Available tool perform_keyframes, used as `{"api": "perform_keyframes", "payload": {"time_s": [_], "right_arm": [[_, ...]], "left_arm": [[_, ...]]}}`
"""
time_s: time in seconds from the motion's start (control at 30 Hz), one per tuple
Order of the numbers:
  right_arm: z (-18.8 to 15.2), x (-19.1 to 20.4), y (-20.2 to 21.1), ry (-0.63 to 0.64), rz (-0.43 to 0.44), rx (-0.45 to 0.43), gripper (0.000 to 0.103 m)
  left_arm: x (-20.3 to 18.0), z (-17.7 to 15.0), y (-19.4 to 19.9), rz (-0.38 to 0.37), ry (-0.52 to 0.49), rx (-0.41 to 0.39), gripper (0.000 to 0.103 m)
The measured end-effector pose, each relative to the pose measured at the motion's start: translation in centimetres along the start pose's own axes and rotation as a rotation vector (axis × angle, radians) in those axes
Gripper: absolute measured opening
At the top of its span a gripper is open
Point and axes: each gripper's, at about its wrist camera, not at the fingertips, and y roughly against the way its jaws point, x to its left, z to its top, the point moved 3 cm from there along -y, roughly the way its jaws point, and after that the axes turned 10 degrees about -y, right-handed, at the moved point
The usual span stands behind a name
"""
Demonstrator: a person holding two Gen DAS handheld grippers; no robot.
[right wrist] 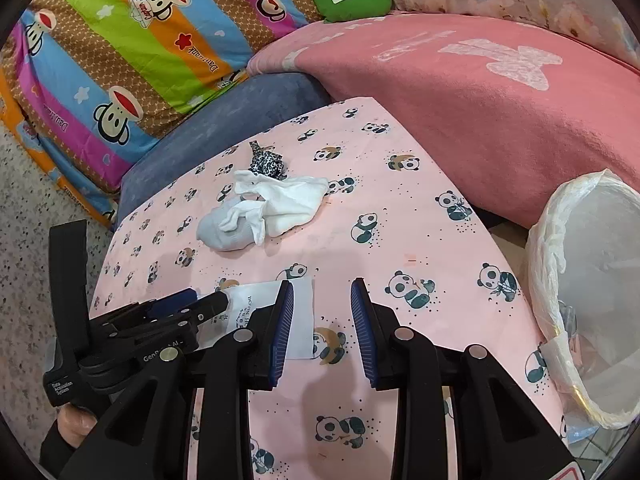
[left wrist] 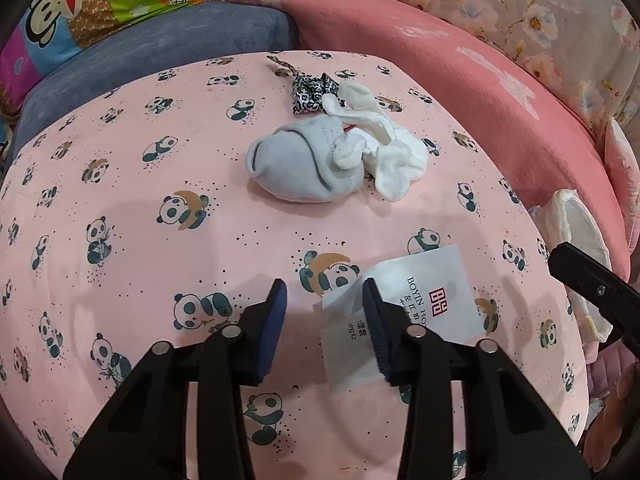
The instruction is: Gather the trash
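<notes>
Panda-print bedsheet (left wrist: 120, 208) underfoot: white packet (left wrist: 424, 300) lies flat, long axis running forward, beneath the left hand-held gripper (left wrist: 325, 292), jaws wide, empty; right hand-held gripper (right wrist: 322, 300) equally open, empty, just rightward.

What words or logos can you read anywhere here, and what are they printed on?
"BOYIN HO…", cut off, beside a red square logo: white paper packet.
"GenR…AI", partly hidden, and "Data Acquisition System": left gripper.
"Captain": striped monkey quilt; its upside-down script is unclear.
Packet's Chinese lines: too small.
</notes>
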Motion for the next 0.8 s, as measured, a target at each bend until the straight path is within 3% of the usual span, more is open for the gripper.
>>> {"api": "perform_keyframes", "payload": {"time_s": [0.1,0.2,0.53,0.8], "right_arm": [[0.0,0.1,-0.3,0.003,-0.002,0.005,0.031],[0.1,0.3,-0.6,0.003,0.0,0.01,0.031],[0.6,1.1,-0.5,0.02,0.017,0.003,0.031],[2.0,3.6,-2.9,0.033,0.051,0.033,0.031]], "left_arm": [[-0.1,-0.2,-0.1,-0.03,0.005,-0.005,0.014],[-0.4,-0.4,0.4,-0.046,0.014,-0.013,0.005],[0.5,-0.5,5.3,-0.007,0.109,-0.094,0.002],[2.9,0.4,7.8,0.05,0.174,-0.141,0.002]]}}
